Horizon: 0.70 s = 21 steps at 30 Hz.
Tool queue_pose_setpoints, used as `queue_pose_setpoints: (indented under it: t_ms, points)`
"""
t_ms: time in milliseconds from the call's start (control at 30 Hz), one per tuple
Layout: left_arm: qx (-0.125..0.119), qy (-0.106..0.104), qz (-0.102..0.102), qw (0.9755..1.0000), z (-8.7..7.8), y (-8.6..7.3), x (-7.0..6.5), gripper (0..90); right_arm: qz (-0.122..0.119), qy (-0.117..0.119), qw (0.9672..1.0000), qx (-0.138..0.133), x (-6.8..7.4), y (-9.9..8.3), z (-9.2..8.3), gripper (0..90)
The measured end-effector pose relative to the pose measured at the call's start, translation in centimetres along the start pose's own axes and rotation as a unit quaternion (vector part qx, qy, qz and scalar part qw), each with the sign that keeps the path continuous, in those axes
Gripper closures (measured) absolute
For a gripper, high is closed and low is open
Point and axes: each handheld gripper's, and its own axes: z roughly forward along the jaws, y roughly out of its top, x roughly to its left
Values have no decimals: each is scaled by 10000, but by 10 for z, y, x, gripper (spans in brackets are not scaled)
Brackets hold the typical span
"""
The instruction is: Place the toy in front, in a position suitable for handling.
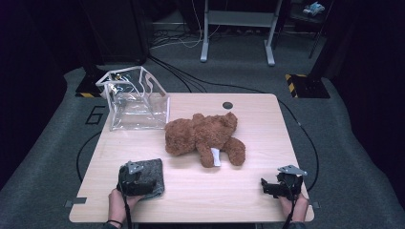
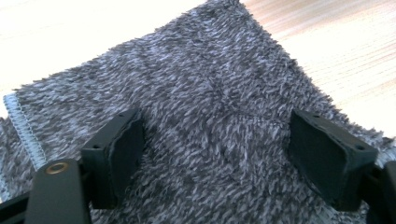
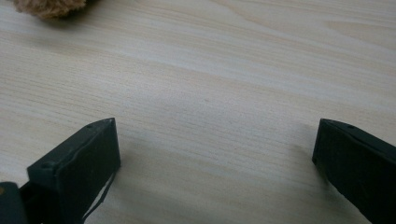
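A grey fuzzy cloth (image 1: 155,172) lies flat at the table's front left. My left gripper (image 1: 138,180) rests on it. In the left gripper view the jaws stand apart on the cloth (image 2: 210,88), with faint creases in the pile between them, and my left gripper (image 2: 219,154) pinches no fold. A brown teddy bear (image 1: 203,136) lies in the middle of the table with a white tag on its leg. At the front right my right gripper (image 1: 273,187) sits low over bare wood. Its jaws are wide open in the right gripper view (image 3: 215,154), with a tuft of the bear (image 3: 49,7) at the top left.
A clear plastic bag (image 1: 136,102) with white trim stands open at the back left corner of the light wooden table (image 1: 215,195). A dark round hole (image 1: 228,105) marks the back edge. Cables and a desk frame are on the grey floor beyond.
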Motion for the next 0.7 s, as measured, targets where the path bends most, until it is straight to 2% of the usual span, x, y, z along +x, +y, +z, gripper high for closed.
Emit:
queue_pose_setpoints:
  t_ms: [267,333,367,400,433,567,633,700]
  points:
    - [-69,-21,62,10000,-3,-1,-3,355,-9,3,10000,-9,0,0,-1,16]
    - [-96,-38,63,9999,-3,-1,-3,423,-1,1,10000,-28,0,0,0,16]
    - [-108,-54,74,9999,-4,-1,-3,423,-6,2,10000,-23,0,0,-1,17]
    - [-139,-69,52,9999,-4,-2,-3,488,-11,10,10000,-10,0,0,-1,22]
    - [-149,-108,76,9998,-4,-1,-3,488,-11,10,10000,-10,0,0,-1,22]
    - [-207,-161,113,9996,-5,-2,-3,627,-14,43,10000,-86,0,-1,-2,73]
    - [-184,-240,121,9995,-6,-1,-3,677,-19,29,9999,-120,0,-1,-2,96]
    - [-271,-222,82,9994,-6,-2,-4,703,-15,44,9999,-131,-1,-1,-2,101]
